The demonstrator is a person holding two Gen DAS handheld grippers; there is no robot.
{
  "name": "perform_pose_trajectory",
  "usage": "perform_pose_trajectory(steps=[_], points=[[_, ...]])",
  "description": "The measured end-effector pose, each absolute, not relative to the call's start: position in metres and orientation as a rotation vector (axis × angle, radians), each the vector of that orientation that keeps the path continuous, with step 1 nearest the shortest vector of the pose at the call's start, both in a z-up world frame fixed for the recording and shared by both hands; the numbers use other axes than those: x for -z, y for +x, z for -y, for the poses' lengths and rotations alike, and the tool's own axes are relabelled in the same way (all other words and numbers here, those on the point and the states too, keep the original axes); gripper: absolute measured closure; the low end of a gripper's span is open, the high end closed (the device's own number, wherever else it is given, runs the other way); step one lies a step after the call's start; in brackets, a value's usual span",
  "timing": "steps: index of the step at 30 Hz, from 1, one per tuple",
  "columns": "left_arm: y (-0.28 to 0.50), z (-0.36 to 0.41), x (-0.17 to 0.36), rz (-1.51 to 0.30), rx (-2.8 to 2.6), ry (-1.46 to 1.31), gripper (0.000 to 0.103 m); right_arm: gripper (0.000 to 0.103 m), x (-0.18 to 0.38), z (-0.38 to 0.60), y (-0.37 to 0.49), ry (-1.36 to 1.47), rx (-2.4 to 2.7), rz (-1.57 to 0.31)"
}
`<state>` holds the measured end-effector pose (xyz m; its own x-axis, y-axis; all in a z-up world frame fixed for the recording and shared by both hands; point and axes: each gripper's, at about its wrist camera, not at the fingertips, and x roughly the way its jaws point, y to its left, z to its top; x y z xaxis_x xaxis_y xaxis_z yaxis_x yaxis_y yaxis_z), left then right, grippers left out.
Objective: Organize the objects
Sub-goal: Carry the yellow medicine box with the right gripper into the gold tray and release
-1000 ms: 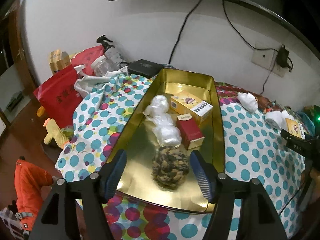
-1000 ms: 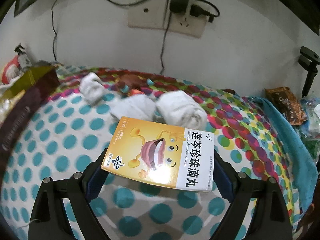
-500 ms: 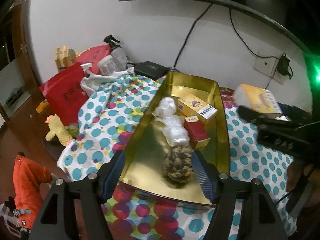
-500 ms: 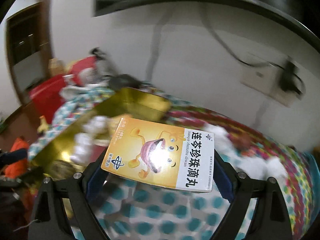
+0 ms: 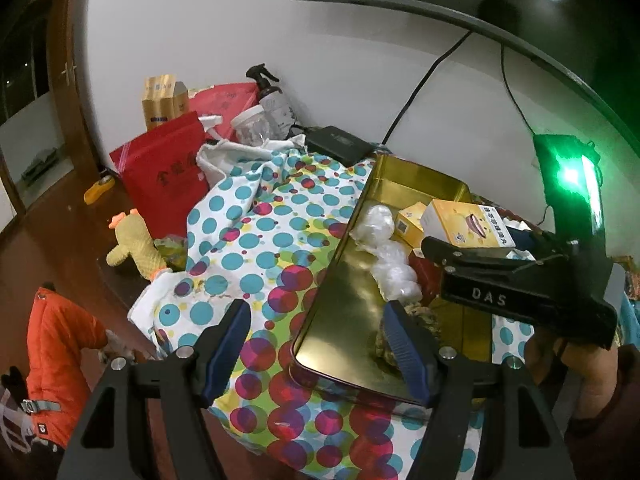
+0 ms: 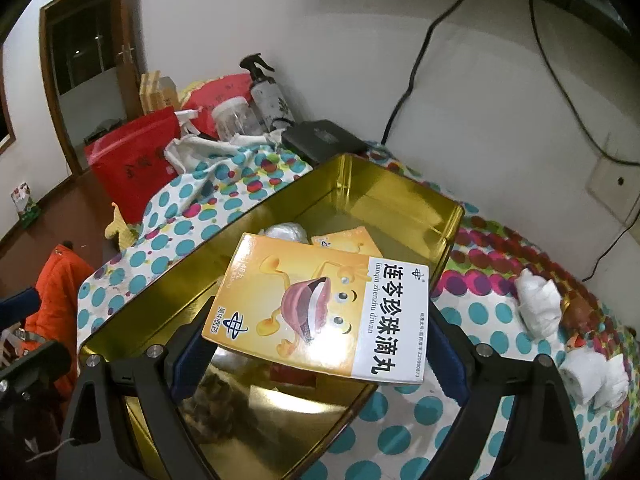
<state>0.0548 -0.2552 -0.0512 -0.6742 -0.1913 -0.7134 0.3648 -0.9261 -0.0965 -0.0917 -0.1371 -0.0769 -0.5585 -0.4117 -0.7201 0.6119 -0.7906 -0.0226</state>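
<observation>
Polka-dot cloth point(image 6: 400, 432) lies under the gold tin point(image 6: 404, 196); directly above its middle, an orange medicine box point(image 6: 320, 308) is clamped crosswise in the right gripper point(image 6: 316, 354), while the left gripper point(image 5: 316, 344) is held agape, empty, at the tin's near end.

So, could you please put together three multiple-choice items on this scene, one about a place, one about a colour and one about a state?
1. Where is the yellow medicine box that the right gripper holds?
A. Above the gold tin
B. On the floor
C. Inside the red bag

2. What colour is the stand-up bag left of the polka-dot cloth?
A. Green
B. Red
C. White

3. What is between the left gripper's pads?
A. A white bundle
B. The spray bottle
C. Nothing

Answers:
1 A: the box hangs over the open gold tin, clamped at its ends.
2 B: the bag is plainly red with dark lettering.
3 C: the blue pads stand wide apart over cloth and tin edge, touching nothing.
</observation>
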Motion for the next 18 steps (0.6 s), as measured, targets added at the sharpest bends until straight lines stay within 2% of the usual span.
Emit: perform_pose_trajectory(steps=[9, 18], points=[[0.052, 0.249, 0.057, -0.331, 2.611, 1.104, 0.032, 0.009, 0.089, 0.134, -0.102, 1.03, 2.307, -0.337], [0.051, 0.239, 0.054, -0.31, 2.618, 1.109, 0.032, 0.004, 0.074, 0.119, -0.099, 0.975, 2.315, -0.274]])
